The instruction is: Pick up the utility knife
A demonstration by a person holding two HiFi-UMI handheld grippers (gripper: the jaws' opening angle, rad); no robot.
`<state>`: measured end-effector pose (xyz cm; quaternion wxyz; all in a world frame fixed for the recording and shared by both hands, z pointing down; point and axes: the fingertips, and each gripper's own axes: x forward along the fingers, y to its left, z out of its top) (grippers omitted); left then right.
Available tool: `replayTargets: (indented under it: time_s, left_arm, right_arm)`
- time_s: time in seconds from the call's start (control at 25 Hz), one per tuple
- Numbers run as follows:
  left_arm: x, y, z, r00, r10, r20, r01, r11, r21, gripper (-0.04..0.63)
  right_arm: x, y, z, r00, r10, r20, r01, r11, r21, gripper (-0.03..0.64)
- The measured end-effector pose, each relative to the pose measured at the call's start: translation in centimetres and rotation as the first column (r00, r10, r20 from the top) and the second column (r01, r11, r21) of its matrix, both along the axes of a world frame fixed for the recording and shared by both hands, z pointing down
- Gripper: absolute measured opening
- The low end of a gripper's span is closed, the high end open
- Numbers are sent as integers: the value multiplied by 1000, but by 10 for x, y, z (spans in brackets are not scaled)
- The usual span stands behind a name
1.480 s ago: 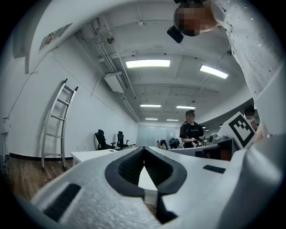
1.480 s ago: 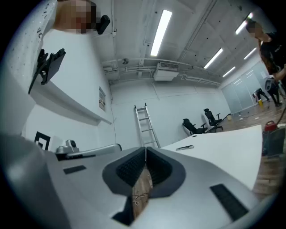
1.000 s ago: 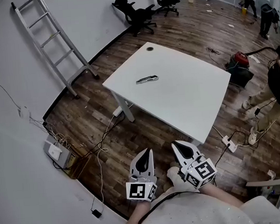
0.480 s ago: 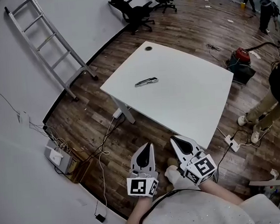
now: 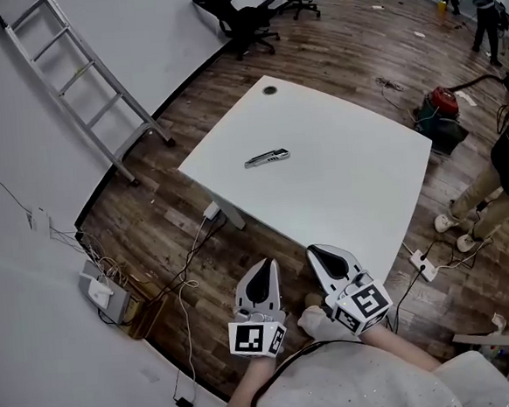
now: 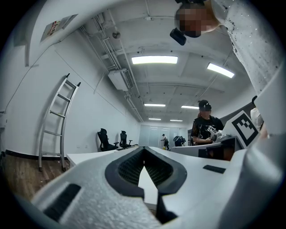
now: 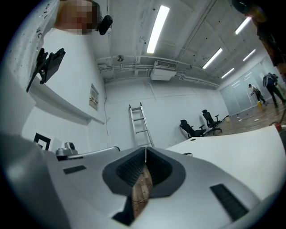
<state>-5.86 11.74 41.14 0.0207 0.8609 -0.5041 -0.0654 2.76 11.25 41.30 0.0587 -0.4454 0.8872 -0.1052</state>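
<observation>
1. Spreading under everything is the dark plank floor (image 5: pixel 339 51), bounded on the left by a white wall (image 5: pixel 14 50).
2. I see the white table (image 5: pixel 350 191) standing in the middle of the scene, one edge facing me.
3. I see an aluminium ladder (image 5: pixel 78 80) leaning against the wall at the far left.
4. Off the table's right side stands a person (image 5: pixel 506 161), partly cut off by the edge of the head view. A red machine (image 5: pixel 439 102) sits on the floor near them.
5. Black office chairs (image 5: pixel 240 19) stand far beyond the table.
6. I see a tangle of cables (image 5: pixel 185 265) lying on the floor at the near left, running toward the wall.
7. I hold my left gripper (image 5: pixel 265 265) low and near, over the floor short of the table, pointing toward it. In the left gripper view its jaws (image 6: pixel 144 150) meet tip to tip with nothing between them. Only the table top shows through the gap behind the tips.
8. My right gripper (image 5: pixel 315 251) is just beside it on the right, its tip close to the table's near edge. Its jaws (image 7: pixel 145 148) are also pressed together and hold nothing, and floor planks show through the gap.
9. The utility knife (image 5: pixel 267 159) lies flat on the left part of the table top, lengthwise left to right. It is well apart from both grippers.
10. A small dark hole (image 5: pixel 269 89) sits near the table's far corner.
</observation>
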Motion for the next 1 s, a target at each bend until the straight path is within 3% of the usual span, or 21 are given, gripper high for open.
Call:
replayTargets:
  time_s: [0.56, 1.0]
  left_arm:
    - [3, -96, -8, 1000, -6, 0, 6, 1000, 2, 6]
    - [3, -121, -5, 1000, -17, 12, 17, 1000, -12, 6]
  right_arm:
    - [-6, -93, -3, 998, -66, -6, 66, 998, -9, 8]
    - [-14, -122, 1, 993, -120, 10, 120, 993, -17, 9]
